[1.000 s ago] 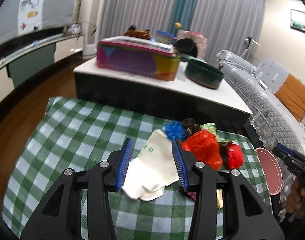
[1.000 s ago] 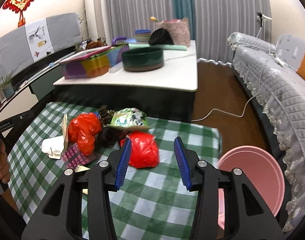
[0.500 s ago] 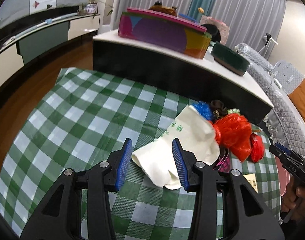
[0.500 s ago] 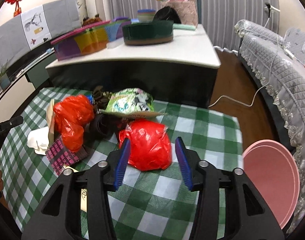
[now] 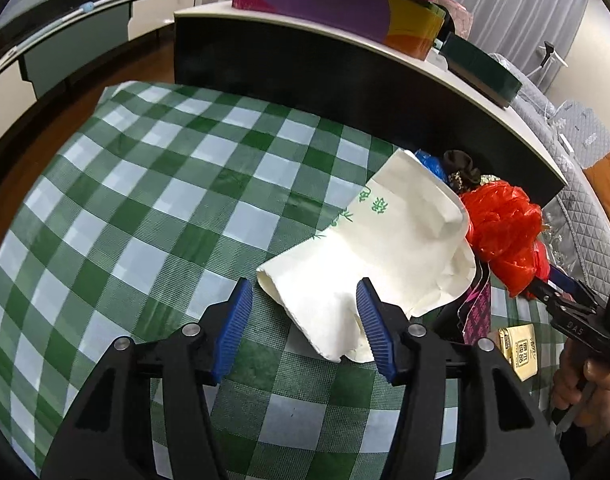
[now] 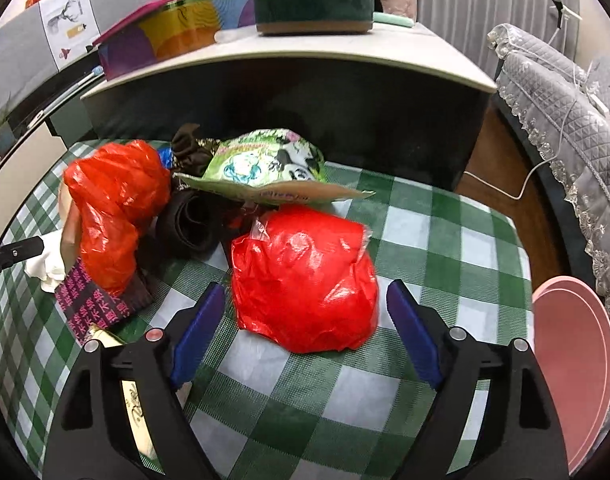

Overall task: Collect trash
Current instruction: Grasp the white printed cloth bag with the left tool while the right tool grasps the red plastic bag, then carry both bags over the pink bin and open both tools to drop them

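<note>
A pile of trash lies on the green checked tablecloth [image 5: 145, 208]. My left gripper [image 5: 305, 320] is open, its blue pads on either side of the near end of a crumpled white paper bag [image 5: 385, 248] with green print. My right gripper [image 6: 305, 328] is open wide around a shiny red plastic wrapper [image 6: 305, 276], pads apart from it. Beside it lie an orange-red plastic bag [image 6: 113, 208], a green snack packet [image 6: 265, 164], a dark roll [image 6: 193, 224] and a pink-printed black packet [image 6: 93, 300].
A pink bin [image 6: 573, 364] stands off the table's right edge. A low dark counter [image 6: 305, 80] with a colourful box [image 5: 329, 4] and green bowl [image 6: 313, 8] runs behind the table. A grey sofa [image 6: 565, 100] is at right. A small yellow packet [image 5: 519, 348] lies near the pile.
Both grippers have moved down and forward toward the trash. The white bag now sits between the left pads and the red wrapper between the right pads, which have opened wider.
</note>
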